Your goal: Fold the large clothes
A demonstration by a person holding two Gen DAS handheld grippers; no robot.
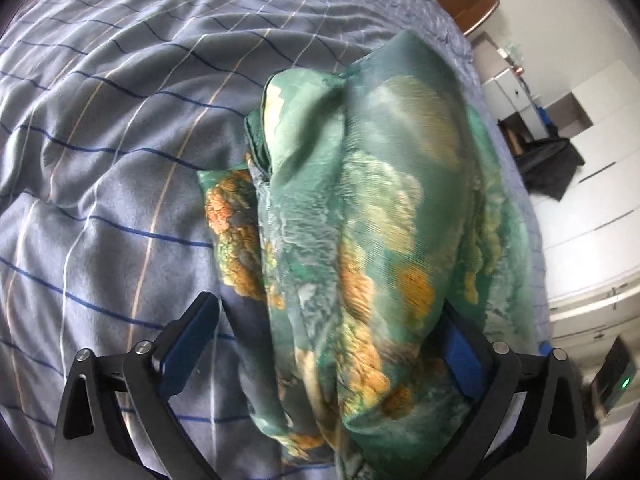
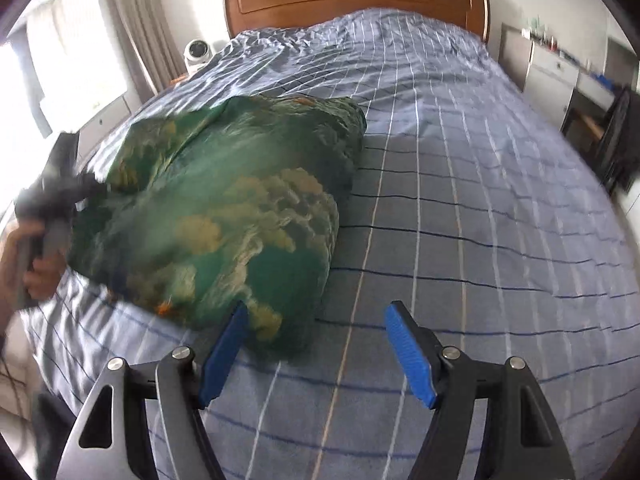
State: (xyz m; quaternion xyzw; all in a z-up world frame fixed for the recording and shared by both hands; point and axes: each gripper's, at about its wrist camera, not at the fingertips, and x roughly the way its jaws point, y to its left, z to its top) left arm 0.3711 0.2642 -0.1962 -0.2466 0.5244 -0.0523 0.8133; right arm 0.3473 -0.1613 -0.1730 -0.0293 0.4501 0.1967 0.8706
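Bed (image 2: 460, 184) fills most of the right wrist view; blue cover (image 1: 120, 140) with a grid of dark and pale lines, creased toward the top. Wooden headboard (image 2: 356, 4) at top centre. White round camera (image 2: 197, 53) at upper left, just beside the bed's corner. Beige curtain (image 2: 136, 20) and bright window (image 2: 60, 52) at far left. White cabinet (image 2: 554, 76) at upper right. Dark cloth (image 1: 554, 168) heaped on the floor, right edge of the left wrist view. Small device with 1 green light (image 1: 614, 382) at lower right.
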